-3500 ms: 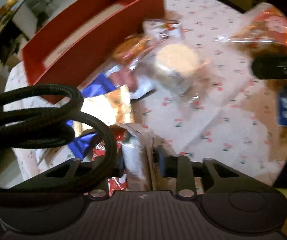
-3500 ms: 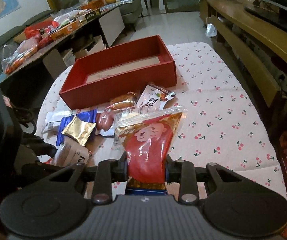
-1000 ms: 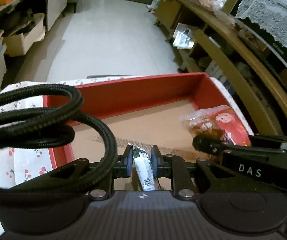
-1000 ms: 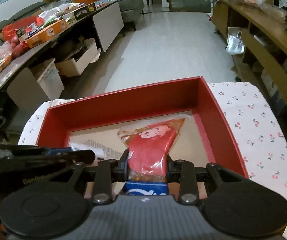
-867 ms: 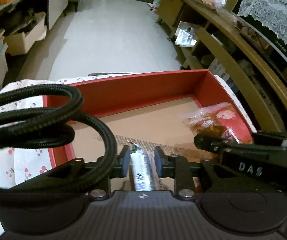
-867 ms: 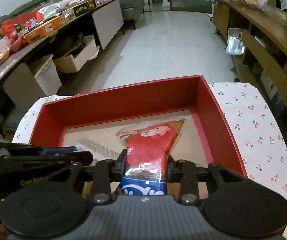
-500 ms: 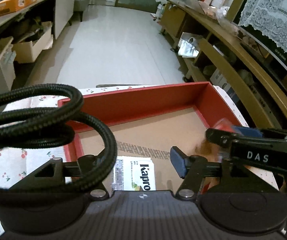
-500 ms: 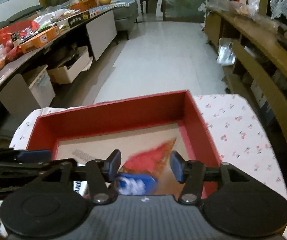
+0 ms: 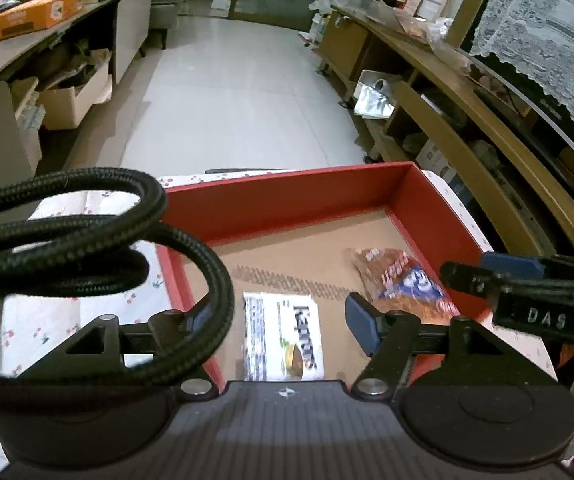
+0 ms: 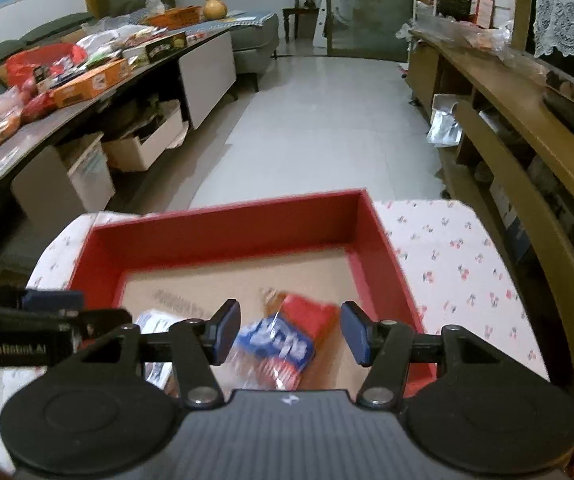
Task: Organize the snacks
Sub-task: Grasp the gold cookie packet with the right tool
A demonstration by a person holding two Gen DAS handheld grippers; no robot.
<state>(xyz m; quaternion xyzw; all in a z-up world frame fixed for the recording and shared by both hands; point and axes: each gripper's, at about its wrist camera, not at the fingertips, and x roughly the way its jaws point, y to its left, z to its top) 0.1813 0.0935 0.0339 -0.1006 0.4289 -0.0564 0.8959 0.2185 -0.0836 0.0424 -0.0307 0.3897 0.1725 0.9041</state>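
lying flat in red box [image 9: 287,200]: white packet [image 9: 283,336], blurred red-blue bag [image 10: 287,344]; left tongs [image 9: 281,320] opening, right tongs [image 10: 287,332] parted, both empty

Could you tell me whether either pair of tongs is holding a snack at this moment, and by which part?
Nothing is held. The left tongs are opening above the white packet; the right tongs stand open above the red bag. Both snacks lie in the red box.

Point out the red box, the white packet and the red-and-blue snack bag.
red box [image 10: 227,236]: right wrist view, inner face of its far wall.
white packet [image 9: 283,336]: left wrist view, middle of its printed face.
snack bag [image 10: 283,340]: right wrist view, its blue label.
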